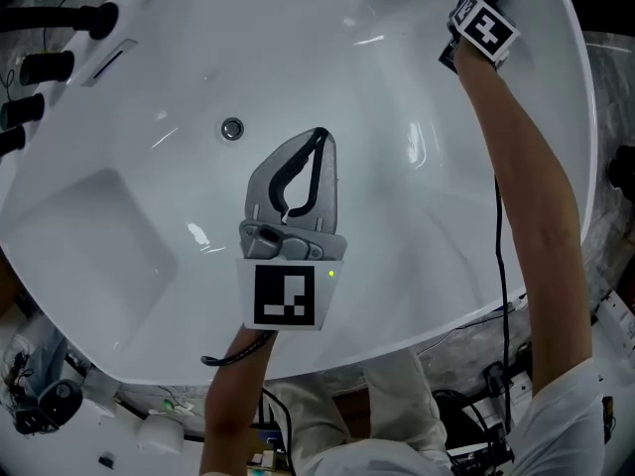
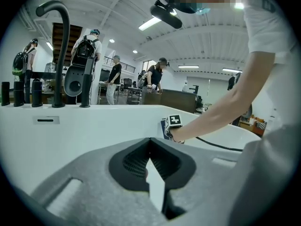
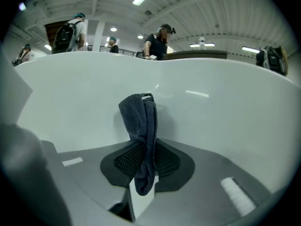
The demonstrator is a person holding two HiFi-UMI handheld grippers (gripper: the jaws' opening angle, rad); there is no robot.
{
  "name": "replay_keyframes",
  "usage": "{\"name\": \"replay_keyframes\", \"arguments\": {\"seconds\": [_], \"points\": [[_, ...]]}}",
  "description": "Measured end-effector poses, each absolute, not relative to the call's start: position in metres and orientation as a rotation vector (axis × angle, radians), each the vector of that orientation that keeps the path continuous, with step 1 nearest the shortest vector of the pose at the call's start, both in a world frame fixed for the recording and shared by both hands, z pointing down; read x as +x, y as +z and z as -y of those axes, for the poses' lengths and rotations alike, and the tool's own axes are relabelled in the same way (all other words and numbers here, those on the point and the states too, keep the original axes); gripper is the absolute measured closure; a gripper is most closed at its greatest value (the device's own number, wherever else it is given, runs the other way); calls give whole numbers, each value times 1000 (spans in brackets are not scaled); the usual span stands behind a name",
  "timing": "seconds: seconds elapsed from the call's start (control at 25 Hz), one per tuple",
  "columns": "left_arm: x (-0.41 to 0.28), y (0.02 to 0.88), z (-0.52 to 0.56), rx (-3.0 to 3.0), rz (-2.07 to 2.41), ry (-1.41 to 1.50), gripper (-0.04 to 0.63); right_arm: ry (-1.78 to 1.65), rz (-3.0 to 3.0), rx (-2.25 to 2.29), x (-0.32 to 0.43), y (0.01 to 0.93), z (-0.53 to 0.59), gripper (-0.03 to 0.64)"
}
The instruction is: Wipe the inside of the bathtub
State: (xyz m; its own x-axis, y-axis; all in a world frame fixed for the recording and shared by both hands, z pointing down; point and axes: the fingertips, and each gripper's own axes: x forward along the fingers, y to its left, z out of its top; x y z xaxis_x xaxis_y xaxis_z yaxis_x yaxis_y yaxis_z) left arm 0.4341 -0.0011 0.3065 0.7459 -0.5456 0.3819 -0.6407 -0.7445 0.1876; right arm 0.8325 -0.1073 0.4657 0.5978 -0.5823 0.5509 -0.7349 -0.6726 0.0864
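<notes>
The white bathtub point(image 1: 129, 226) fills the head view, with its round drain point(image 1: 232, 128) at the upper middle. My left gripper point(image 1: 319, 137) hovers over the middle of the tub, shut, with nothing between its jaws point(image 2: 150, 147). My right gripper point(image 1: 483, 8) reaches to the tub's far right wall. In the right gripper view it point(image 3: 145, 147) is shut on a dark grey cloth point(image 3: 141, 119), whose upper end stands close to the white tub wall point(image 3: 225, 121). I cannot tell whether cloth and wall touch. The left gripper view shows the right gripper's marker cube point(image 2: 174, 121) low against the tub's inside.
Black faucet fittings point(image 1: 50, 65) and an overflow slot point(image 1: 111, 59) sit on the tub's rim at the upper left; the tall spout point(image 2: 59, 41) shows in the left gripper view. A cable point(image 1: 501, 256) hangs along my right arm. People stand far behind the tub point(image 2: 113, 76).
</notes>
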Motion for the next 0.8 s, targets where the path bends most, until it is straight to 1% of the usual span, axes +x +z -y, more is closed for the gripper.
{"name": "replay_keyframes", "arguments": {"seconds": [0.12,0.2,0.48,0.8], "points": [[429,314,1,2638,907,452,595,832,1114,2592,825,483,119,554],[425,318,3,2628,913,446,595,853,1169,2586,815,492,130,554],[413,324,8,2614,924,437,595,750,1399,2472,766,495,161,555],[385,343,24,2511,1006,461,595,685,1527,2348,716,498,166,555]]}}
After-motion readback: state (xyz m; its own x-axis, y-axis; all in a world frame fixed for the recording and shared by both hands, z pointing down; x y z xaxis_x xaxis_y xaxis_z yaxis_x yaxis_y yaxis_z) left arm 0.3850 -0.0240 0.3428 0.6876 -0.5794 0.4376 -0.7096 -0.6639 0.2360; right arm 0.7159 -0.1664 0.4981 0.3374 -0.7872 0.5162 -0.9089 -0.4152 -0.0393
